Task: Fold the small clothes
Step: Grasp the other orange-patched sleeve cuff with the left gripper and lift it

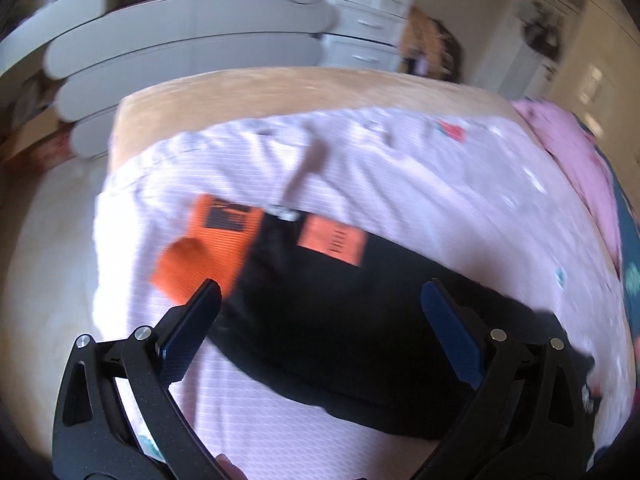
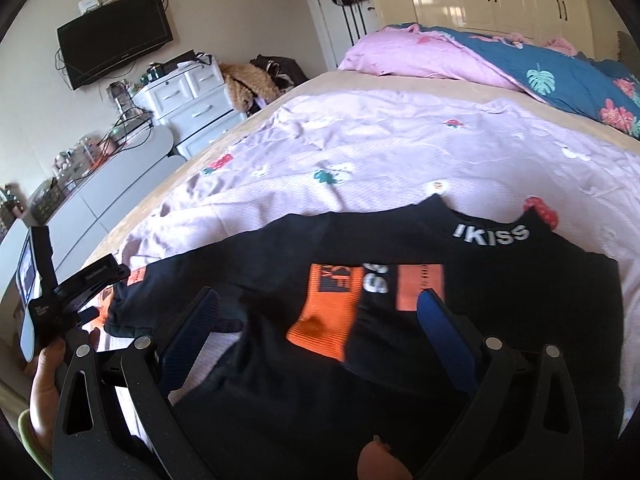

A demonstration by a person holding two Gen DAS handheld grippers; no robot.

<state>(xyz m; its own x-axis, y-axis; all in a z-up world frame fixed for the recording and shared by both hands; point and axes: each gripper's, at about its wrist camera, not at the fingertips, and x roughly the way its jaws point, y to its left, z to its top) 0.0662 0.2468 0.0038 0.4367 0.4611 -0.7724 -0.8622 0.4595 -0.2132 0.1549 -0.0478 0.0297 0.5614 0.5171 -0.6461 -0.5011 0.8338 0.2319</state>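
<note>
Right gripper: black frame, blue finger pads; fingers spread wide with nothing between them, held above the garment.
Left gripper: same build, blue pads; fingers likewise spread wide and holding nothing, poised over the garment's lower part. In the right wrist view it shows at the left edge, near one sleeve end, with a hand on its grip.
Black garment: small black top lying on the lilac sheet near the bed's near edge, neckline toward the pillows, partly folded over itself.
Readable lettering: white capitals "IKISS" just below the neckline. A second run of white characters lower down is partly covered by a fold; only "S"-like shapes can be read.
Orange patches: rectangular orange panels with dark printed blocks on the garment's front; that print is too blurred to read. A smaller orange tag sits at the sleeve end.
Lilac sheet: wrinkled, printed with small flowers and strawberries, covering the bed under the garment.
Blue duvet: leaf and flower print, bunched at the far end with pink bedding.
Wall television: dark screen above a white drawer unit.
</note>
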